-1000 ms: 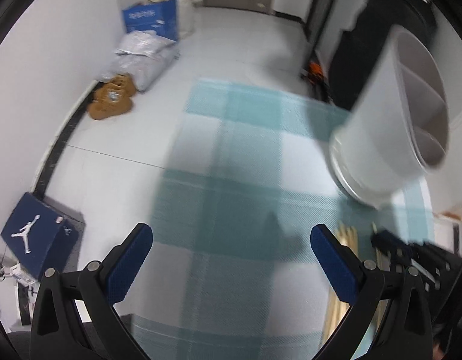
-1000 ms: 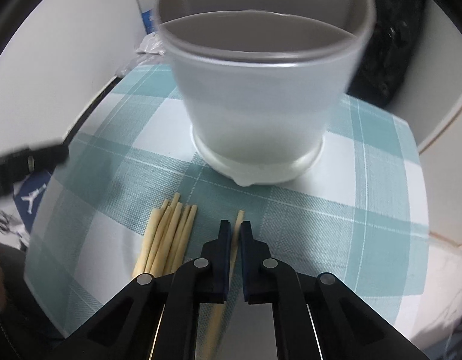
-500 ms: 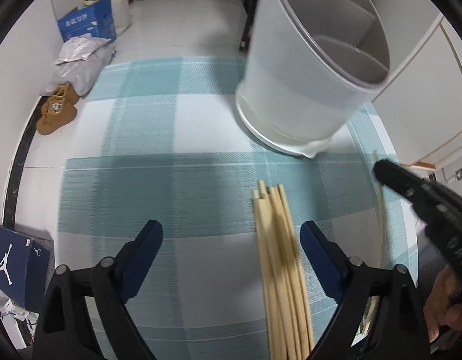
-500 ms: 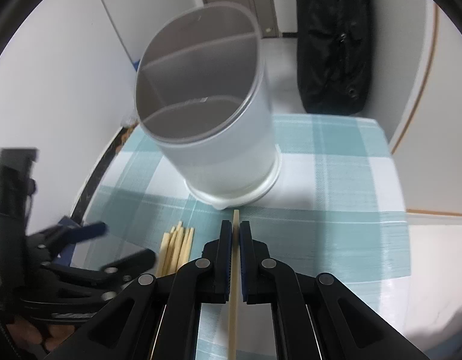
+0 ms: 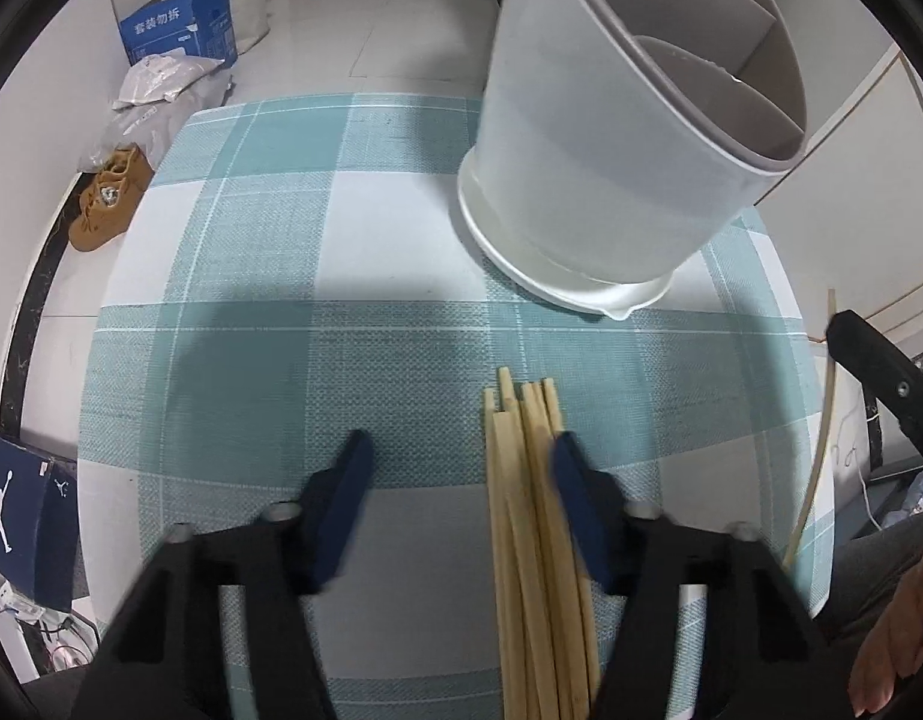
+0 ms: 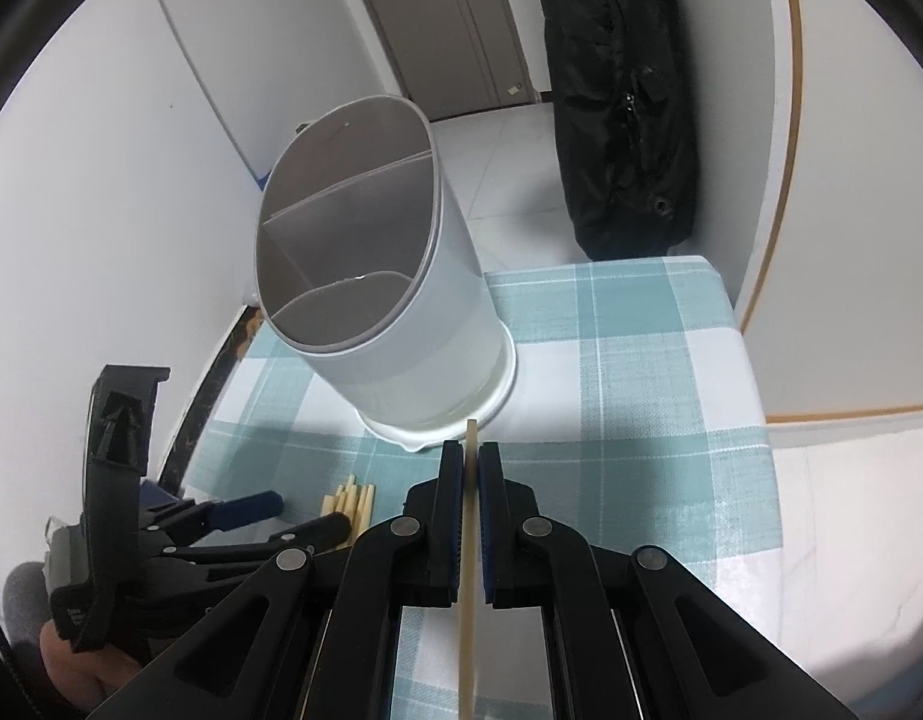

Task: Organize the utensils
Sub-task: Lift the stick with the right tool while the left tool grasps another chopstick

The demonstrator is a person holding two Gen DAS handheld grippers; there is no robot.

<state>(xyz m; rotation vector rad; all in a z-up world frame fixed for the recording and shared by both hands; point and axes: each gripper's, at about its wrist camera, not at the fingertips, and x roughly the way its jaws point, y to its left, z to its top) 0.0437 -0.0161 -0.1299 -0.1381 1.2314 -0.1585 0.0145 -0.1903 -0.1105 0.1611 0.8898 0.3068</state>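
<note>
Chopstick in your right gripper (image 6: 470, 468): you have it clamped between both pads, tip poking just past the fingertips, the rest running back under the gripper. This single chopstick (image 6: 469, 546) looks light, stiff and thin; held near one end like this, it will likely swing or pivot if you jerk.

Holder: the white divided utensil holder (image 6: 401, 324) stands on the checked cloth (image 6: 641, 360), ahead of the held stick's tip and a little to its left in the right wrist view. Its compartments show empty as far as you can see into them.

Loose bundle: the remaining chopsticks (image 5: 533, 540) lie flat on the cloth, packed side by side, tips towards the holder and near its base.

Your left gripper (image 5: 461, 468): its jaws are closing and nothing is pinched yet. The bundle lies against the inner side of the right-hand pad (image 5: 572, 492); the other pad stands well clear over bare cloth.

Handling: smooth, round sticks probably roll and slip; take one near its middle, squarely across.

Risk: closing on the packed bundle may catch several.
</note>
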